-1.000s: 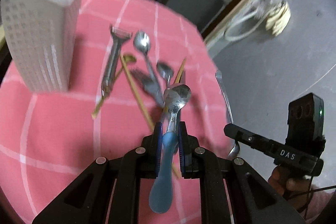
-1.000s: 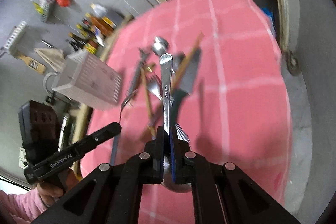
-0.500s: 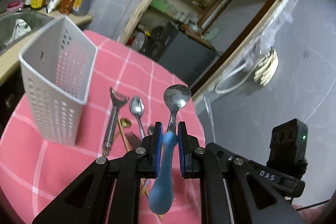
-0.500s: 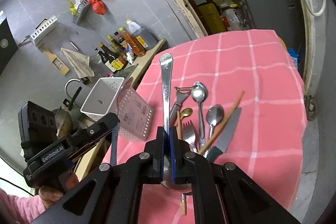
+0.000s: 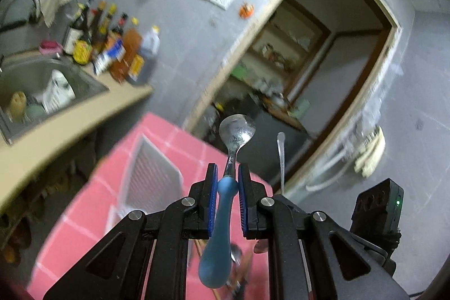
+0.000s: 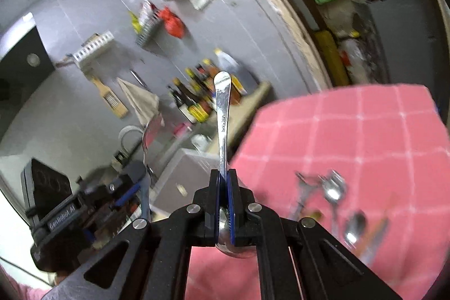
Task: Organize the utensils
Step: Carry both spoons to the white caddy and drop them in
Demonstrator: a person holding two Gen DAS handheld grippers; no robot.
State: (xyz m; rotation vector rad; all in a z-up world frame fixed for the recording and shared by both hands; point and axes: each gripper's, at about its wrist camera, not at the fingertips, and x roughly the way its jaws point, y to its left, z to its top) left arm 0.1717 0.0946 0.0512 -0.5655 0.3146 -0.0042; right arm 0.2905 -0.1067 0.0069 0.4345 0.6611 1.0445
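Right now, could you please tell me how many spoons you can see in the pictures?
4: one blue-handled spoon in the left tongs, one steel spoon in the right tongs, two spoons lying on the pink tablecloth. Blur may hide more.

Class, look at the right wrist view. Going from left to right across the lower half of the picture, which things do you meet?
Left gripper holding a blue-handled spoon → white utensil holder → right gripper clamped on a steel spoon → loose utensils on the pink checked tablecloth.
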